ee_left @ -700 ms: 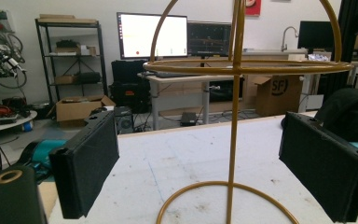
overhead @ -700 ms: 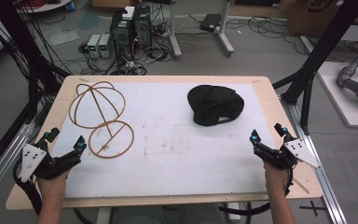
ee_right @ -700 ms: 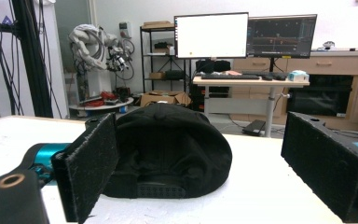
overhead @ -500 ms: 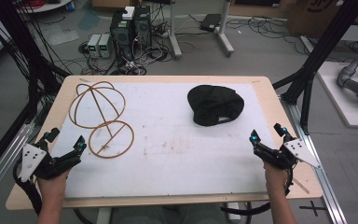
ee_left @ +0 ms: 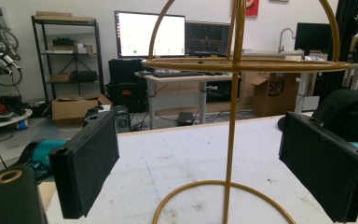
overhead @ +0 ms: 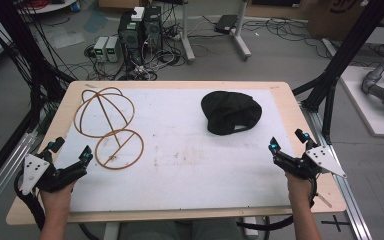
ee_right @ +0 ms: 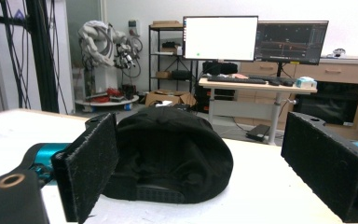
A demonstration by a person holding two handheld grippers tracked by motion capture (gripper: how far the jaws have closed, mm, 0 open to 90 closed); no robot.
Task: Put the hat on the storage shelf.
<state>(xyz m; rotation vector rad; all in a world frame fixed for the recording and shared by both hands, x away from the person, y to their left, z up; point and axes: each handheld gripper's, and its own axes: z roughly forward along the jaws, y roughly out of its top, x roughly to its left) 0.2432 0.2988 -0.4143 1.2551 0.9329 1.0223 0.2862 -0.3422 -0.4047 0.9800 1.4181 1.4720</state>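
Observation:
A black cap (overhead: 231, 112) lies on the white table top (overhead: 190, 150) at the right rear; the right gripper view faces it straight on, cap (ee_right: 168, 154) ahead of the jaws. A golden wire stand (overhead: 107, 122) with a round base ring and a wire globe stands at the left; its post (ee_left: 230, 140) rises just ahead of the left jaws. My left gripper (overhead: 71, 150) rests open at the near left, close to the stand's base ring. My right gripper (overhead: 287, 141) is open at the near right, short of the cap, with nothing between its jaws.
The table's wooden border (overhead: 180, 85) frames the white top. Black frame posts (overhead: 340, 65) stand at the right and left. Computers and cables (overhead: 140, 30) sit on the floor behind. Desks with monitors (ee_right: 221, 37) stand across the room.

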